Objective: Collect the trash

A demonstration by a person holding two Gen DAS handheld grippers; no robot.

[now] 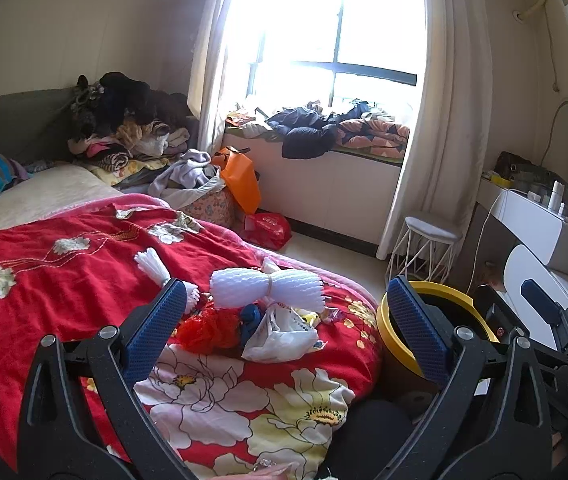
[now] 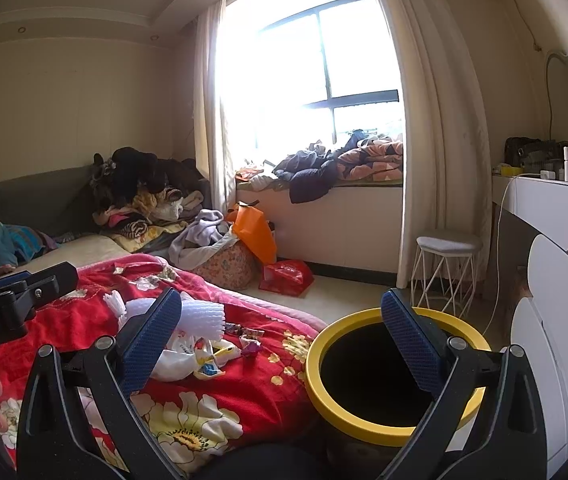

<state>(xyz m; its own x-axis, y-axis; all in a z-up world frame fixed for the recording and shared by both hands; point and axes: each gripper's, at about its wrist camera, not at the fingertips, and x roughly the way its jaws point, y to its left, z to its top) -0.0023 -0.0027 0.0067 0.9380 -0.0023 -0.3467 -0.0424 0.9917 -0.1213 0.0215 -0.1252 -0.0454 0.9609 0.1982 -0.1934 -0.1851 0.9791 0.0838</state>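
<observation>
Both grippers (image 1: 284,308) (image 2: 281,320) gape above one bin (image 2: 396,424).

trash pile (image 1: 267,316) on red bedspread (image 1: 63,280)

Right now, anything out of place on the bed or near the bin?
Yes. A pile of trash sits on the red floral blanket: white foam netting, a red mesh wad, a crumpled plastic bag and candy wrappers. None is in the yellow-rimmed bin beside the bed. Both grippers are open and hold nothing.
</observation>
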